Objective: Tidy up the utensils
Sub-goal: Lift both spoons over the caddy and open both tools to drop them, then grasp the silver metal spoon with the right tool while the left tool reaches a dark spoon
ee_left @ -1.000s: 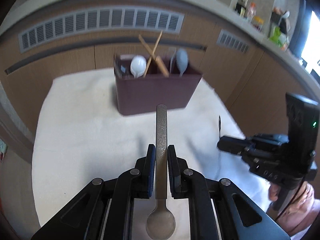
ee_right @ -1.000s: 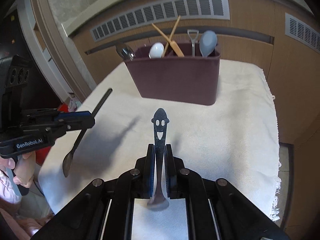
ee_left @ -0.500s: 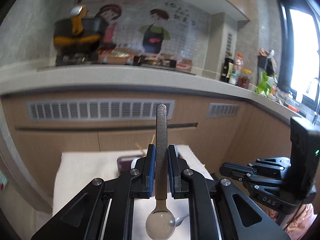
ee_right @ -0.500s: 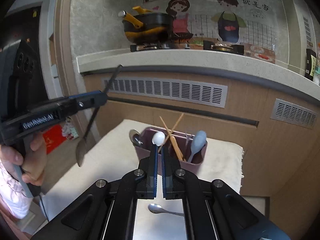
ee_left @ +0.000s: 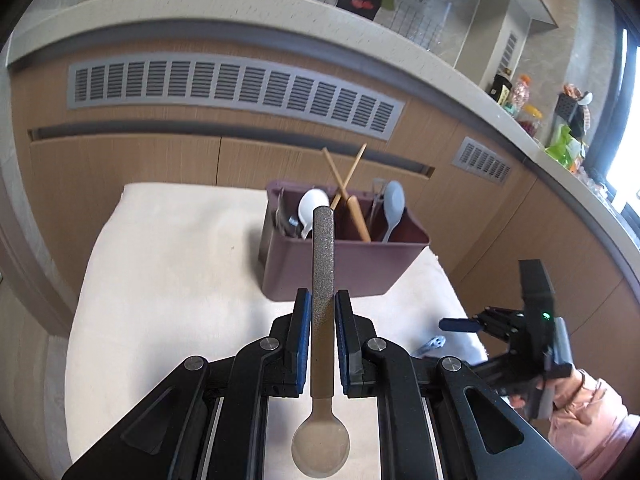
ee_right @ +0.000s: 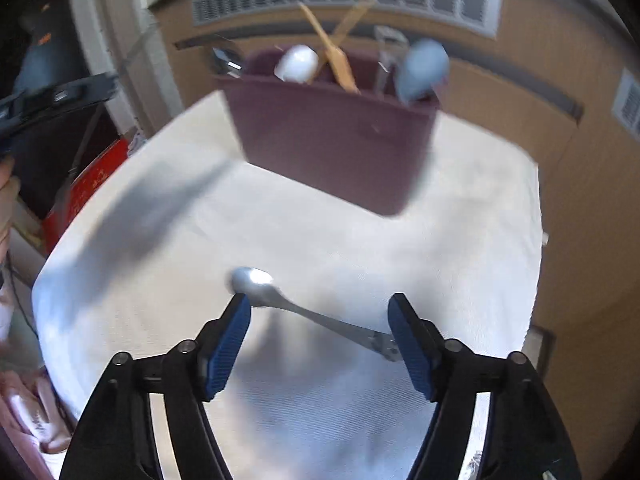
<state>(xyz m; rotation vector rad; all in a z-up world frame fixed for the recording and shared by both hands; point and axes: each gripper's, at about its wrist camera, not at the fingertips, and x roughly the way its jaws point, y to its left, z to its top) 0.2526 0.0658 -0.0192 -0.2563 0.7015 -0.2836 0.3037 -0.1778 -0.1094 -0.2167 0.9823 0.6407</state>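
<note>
A: Left gripper (ee_left: 322, 334) first: it pinches a spoon with a rough grey handle (ee_left: 322, 280), handle pointing forward, bowl hanging back toward the camera. The spoon is up in the air, short of the bin (ee_left: 340, 268).

B: And what is already sorted?

A: The dark red bin stands toward the far side of the white cloth (ee_left: 168, 272) on the tabletop. Going left to right, it holds some metal pieces at the left end, a white spoon (ee_left: 312, 206), crossed wooden chopsticks (ee_left: 344, 184), another metal handle and a pale blue spoon (ee_left: 393, 204). So I judge most of the job done.

B: What is left?

A: The held spoon has yet to go in, and one metal spoon (ee_right: 304, 306) lies flat on the cloth. The right gripper (ee_right: 320, 336) is spread wide just above it, one pad near the bowl and the other at the handle end, touching nothing as far as the blurred view shows.

B: Room to move?

A: Plenty of bare cloth on the left and in front of the bin. The right edge of the cloth is close to the lying spoon's handle end, so a shove could push it off. The bin backs onto wooden cabinet doors (ee_left: 132, 160), and the chopsticks stick up high, so I would bring a spoon in from above and in front.
</note>
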